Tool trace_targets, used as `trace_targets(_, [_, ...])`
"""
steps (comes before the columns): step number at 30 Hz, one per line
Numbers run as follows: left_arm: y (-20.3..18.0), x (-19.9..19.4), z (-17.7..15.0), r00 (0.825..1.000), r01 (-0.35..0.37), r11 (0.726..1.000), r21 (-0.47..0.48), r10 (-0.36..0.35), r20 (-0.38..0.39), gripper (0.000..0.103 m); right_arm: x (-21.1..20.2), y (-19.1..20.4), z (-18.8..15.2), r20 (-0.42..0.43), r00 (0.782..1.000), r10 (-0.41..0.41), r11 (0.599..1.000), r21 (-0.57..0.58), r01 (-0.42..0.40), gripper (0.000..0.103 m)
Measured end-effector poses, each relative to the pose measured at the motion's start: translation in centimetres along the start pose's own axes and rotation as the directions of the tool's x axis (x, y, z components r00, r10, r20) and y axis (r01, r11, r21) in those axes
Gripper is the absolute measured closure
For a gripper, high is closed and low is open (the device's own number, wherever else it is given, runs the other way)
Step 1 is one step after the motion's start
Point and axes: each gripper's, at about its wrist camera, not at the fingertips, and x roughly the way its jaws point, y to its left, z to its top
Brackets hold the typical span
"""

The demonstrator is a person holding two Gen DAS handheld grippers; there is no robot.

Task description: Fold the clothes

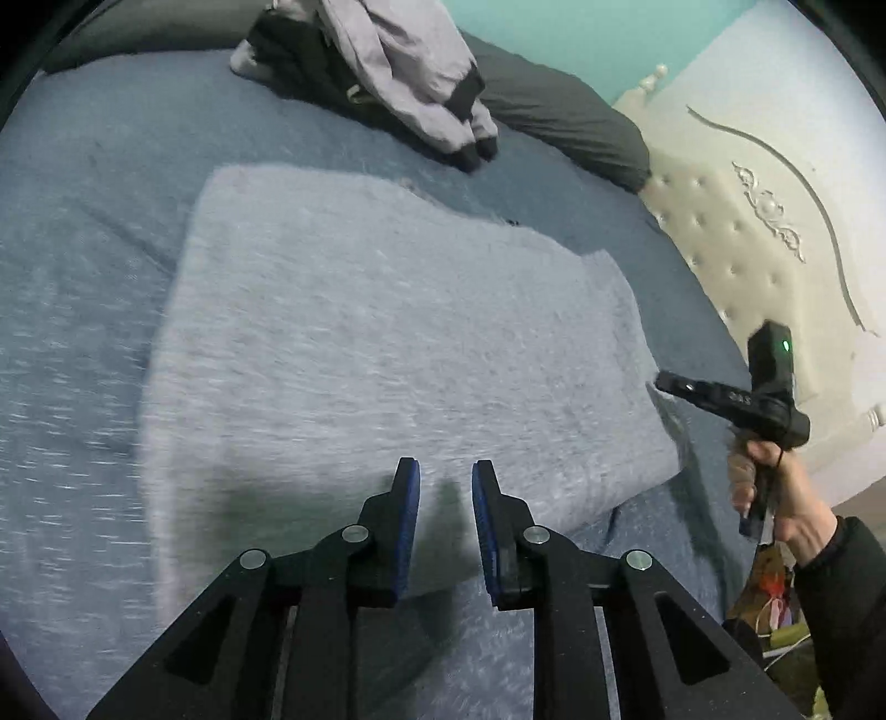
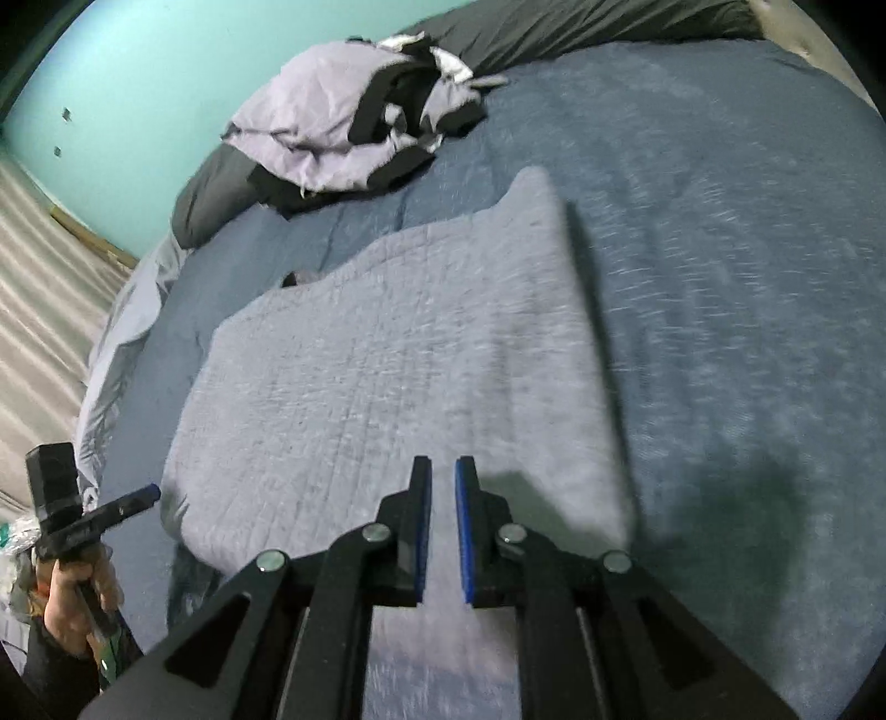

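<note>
A light grey fuzzy garment point(image 1: 387, 332) point(image 2: 387, 376) lies folded flat into a rough rectangle on the blue bedspread point(image 1: 83, 277) point(image 2: 747, 277). My left gripper point(image 1: 446, 471) hovers over its near edge, jaws a little apart with nothing between the blue pads. My right gripper point(image 2: 443, 465) hangs above the garment's near end with a narrow gap between its pads and nothing in them. In the left wrist view the right gripper point(image 1: 662, 382) sits at the garment's right edge, held by a hand point(image 1: 786, 498). In the right wrist view the left gripper point(image 2: 147, 493) is just off the garment's left corner.
A heap of lilac and black clothes point(image 1: 398, 72) point(image 2: 343, 127) lies at the far side of the bed against a dark grey pillow point(image 1: 565, 122) point(image 2: 554, 27). A cream tufted headboard point(image 1: 747, 232) borders the bed. Clutter point(image 1: 769, 603) sits beside the bed.
</note>
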Motion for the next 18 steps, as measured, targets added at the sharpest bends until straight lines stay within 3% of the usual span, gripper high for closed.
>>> trace_targets(3, [0.8,1.0,-1.2,1.000,-0.011,1.000,-0.020,0.011,-0.016,0.082,2.5,-0.4,0.9,-0.042,0.995,-0.088,0.996,-0.020,0.087,0.095])
trace_targets(5, [1.3,1.2,-1.5,1.000,-0.011,1.000,-0.029,0.010,-0.005,0.082,3.5,-2.0,1.1,-0.067,0.988,-0.137,0.990,0.025,0.139,0.097])
trace_targets(8, [1.4,1.2,-1.9,1.000,-0.015,1.000,-0.010,0.015,0.011,0.082,3.5,-3.8,1.3,-0.053,0.988,-0.145,0.984,0.100,0.150,0.100])
trace_targets(14, [1.1,0.9,-2.1,0.998,-0.026,1.000,0.012,0.025,0.066,0.082,2.2,-1.5,4.4,0.040,0.996,-0.078,0.997,-0.002,0.079,0.099])
trace_targets(18, [1.2,0.8,-2.7,0.996,-0.012,1.000,0.000,0.012,0.093,0.082,4.1,-0.4,6.9,0.006,0.986,-0.167,0.980,-0.107,0.167,0.099])
